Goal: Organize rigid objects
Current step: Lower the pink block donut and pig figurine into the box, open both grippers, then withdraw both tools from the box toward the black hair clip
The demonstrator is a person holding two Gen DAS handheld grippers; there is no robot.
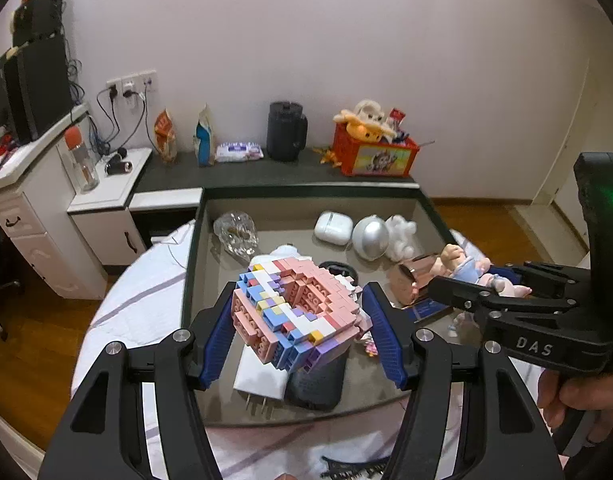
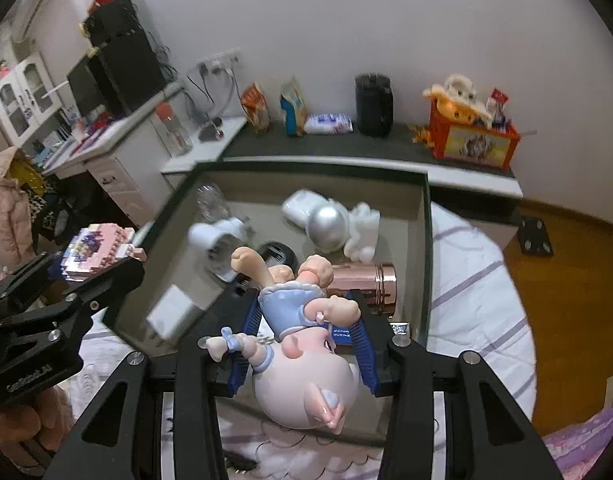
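My left gripper [image 1: 300, 330] is shut on a pink, blue and white brick-built ring model [image 1: 296, 312] and holds it above the near part of a dark-rimmed tray [image 1: 194, 248]. It also shows in the right wrist view [image 2: 102, 250]. My right gripper [image 2: 306, 338] is shut on a pink doll in a blue dress [image 2: 302, 344], held upside down over the tray's near right part. The doll also shows in the left wrist view [image 1: 472, 270]. The tray [image 2: 424, 240] rests on a white striped bedcover.
In the tray lie a glass skull [image 1: 235, 233], a white earbud case [image 1: 333, 227], a silver ball [image 1: 370, 237], a white plush [image 1: 402, 236], a rose-gold cylinder [image 2: 366, 280], a white plug adapter [image 1: 260, 378] and a dark box [image 1: 314, 384]. A shelf behind holds a red toy crate [image 1: 372, 156].
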